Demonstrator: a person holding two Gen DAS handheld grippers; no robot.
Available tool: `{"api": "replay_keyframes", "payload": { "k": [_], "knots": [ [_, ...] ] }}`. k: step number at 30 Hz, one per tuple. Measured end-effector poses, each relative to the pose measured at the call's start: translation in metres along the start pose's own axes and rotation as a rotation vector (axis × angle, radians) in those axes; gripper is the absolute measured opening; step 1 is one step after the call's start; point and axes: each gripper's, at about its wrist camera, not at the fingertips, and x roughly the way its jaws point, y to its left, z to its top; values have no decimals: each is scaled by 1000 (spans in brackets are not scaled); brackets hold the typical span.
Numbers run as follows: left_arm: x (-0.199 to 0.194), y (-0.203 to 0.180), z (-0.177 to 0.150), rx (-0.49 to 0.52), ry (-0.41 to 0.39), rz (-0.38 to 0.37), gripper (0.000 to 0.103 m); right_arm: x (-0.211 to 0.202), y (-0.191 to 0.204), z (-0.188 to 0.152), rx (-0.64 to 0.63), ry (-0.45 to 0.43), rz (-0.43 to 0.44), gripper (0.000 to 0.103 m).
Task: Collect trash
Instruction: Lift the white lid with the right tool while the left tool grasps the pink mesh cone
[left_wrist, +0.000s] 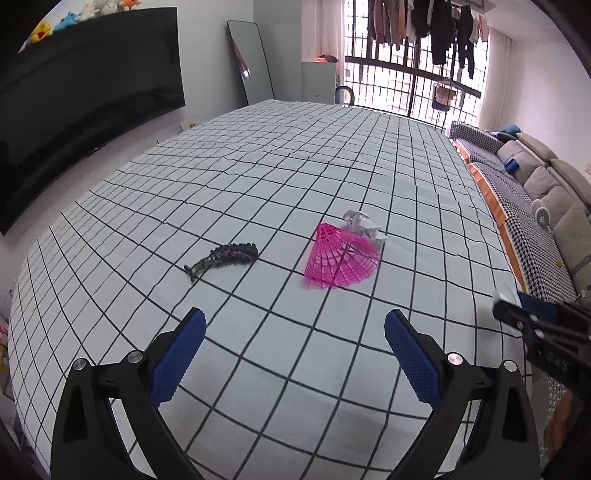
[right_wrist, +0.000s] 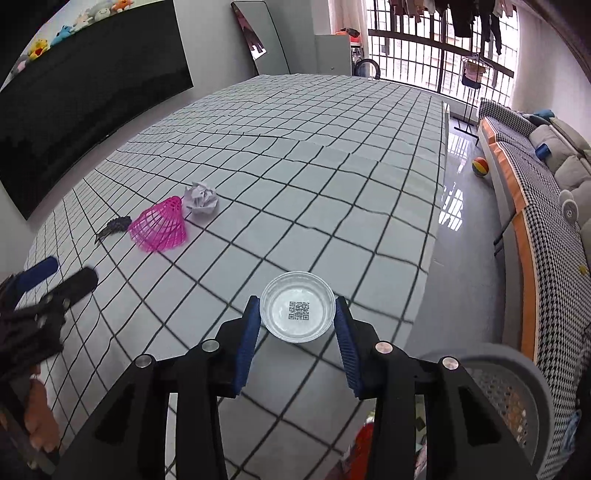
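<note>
Two right gripper jaws clasp a clear plastic cup by its rim: light, thin, crushable (squeeze gently). Left gripper jaws gape, empty. Ahead of them on the desk, crumpled paper sits soft, graspable anywhere.

QR code on clear cup base, no legible txt

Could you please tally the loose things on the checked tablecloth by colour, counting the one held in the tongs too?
Pink: 1, mesh basket
White: 1, crumpled paper ball
Dark: 1, hair claw clip
Clear: 1, plastic cup held in the right tongs
Total: 4
</note>
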Motion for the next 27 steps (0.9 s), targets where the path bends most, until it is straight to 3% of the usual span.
{"api": "replay_keyframes", "payload": {
  "k": [7, 16, 27],
  "knots": [
    [26, -12, 23, 31, 13, 12, 96, -16, -4, -44, 68, 35, 42, 39],
    [55, -40, 33, 76, 29, 18, 96, -45, -12, -58, 105, -4, 47, 39],
    [88, -44, 38, 55, 83, 37, 95, -53, -22, -62, 135, -8, 55, 39]
  ]
}}
